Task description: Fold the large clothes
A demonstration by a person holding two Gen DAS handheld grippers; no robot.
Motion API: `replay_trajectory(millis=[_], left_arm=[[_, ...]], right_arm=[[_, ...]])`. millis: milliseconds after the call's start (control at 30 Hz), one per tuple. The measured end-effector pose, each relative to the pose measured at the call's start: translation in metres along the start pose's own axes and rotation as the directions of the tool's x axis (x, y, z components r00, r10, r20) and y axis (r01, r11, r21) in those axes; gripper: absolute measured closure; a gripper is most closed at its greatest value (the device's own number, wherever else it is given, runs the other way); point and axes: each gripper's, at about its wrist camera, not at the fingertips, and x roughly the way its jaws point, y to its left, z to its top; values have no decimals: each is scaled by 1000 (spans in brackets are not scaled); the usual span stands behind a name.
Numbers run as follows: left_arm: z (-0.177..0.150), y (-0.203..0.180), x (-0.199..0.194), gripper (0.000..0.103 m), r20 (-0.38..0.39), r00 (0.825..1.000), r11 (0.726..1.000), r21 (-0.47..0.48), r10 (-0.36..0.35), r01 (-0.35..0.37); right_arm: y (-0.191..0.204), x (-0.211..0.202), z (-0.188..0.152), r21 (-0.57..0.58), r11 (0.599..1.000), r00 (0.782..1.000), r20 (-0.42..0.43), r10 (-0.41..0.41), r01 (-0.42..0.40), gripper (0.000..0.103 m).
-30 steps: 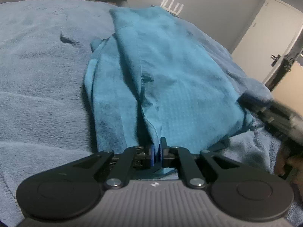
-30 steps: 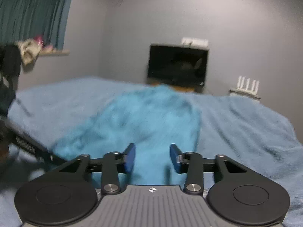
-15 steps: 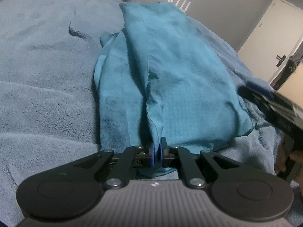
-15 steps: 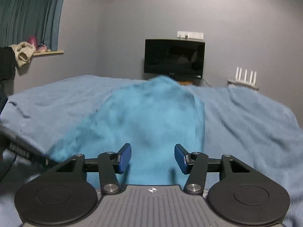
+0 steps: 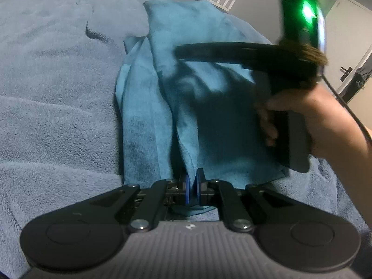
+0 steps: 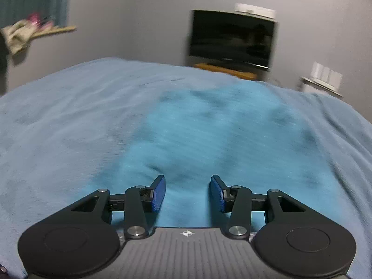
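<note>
A teal garment (image 5: 204, 74) lies folded lengthwise on the blue blanket (image 5: 51, 88), with a narrower layer showing along its left side. My left gripper (image 5: 192, 186) is shut on the garment's near hem. In the left wrist view my right gripper's body (image 5: 234, 51) hovers over the garment's middle, held by a hand (image 5: 309, 116). In the right wrist view, my right gripper (image 6: 187, 191) is over the teal garment (image 6: 209, 134); its jaws are closing, with nothing pinched between the blue pads.
A dark television (image 6: 232, 38) stands on a wooden unit against the grey wall. A white router (image 6: 325, 74) sits at the right. A white door (image 5: 348, 39) is at the far right. The blanket (image 6: 58, 116) covers the whole bed.
My right gripper has swept from the right edge of the bed to above the middle of the garment. The left gripper keeps its hold on the hem.
</note>
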Motion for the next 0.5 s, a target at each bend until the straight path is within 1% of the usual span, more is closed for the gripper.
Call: replay_trajectory(millis=[33, 100, 167, 200, 233, 300, 333, 367, 433, 500], left_arm=[[0, 0, 0, 100, -2, 1000, 1000, -4, -2, 2], [-1, -1, -1, 100, -5, 1000, 1000, -5, -7, 7], [-2, -3, -2, 100, -9, 1000, 1000, 3, -5, 5], [-2, -5, -2, 100, -11, 1000, 1000, 10, -1, 2], [-2, -7, -3, 100, -11, 1000, 1000, 18, 4, -4], [-3, -10, -3, 100, -12, 1000, 1000, 27, 11, -11], [-3, -11, -3, 100, -13, 1000, 999, 30, 13, -13], [-2, -11, -3, 100, -13, 1000, 999, 33, 14, -14], [-1, -13, -1, 100, -15, 1000, 999, 31, 12, -11], [-4, -16, -3, 100, -17, 1000, 1000, 26, 7, -6]], right_arm=[[6, 5, 1, -19, 1000, 1000, -7, 6, -6, 52], [13, 10, 3, -55, 997, 999, -14, 44, -44, 44], [12, 2, 9, -73, 995, 997, 6, 75, -74, 47], [6, -2, 13, -58, 995, 996, 28, 81, -79, 52], [-3, -8, 17, -26, 998, 996, 64, 67, -65, 52], [-24, -21, 26, 46, 999, 990, 136, -19, 13, 52], [-37, -25, 30, 90, 994, 985, 157, -75, 62, 52], [-52, -26, 35, 144, 981, 975, 160, -155, 133, 52], [-82, -23, 44, 238, 936, 949, 116, -294, 261, 51], [-104, -16, 49, 301, 889, 924, 59, -377, 344, 50]])
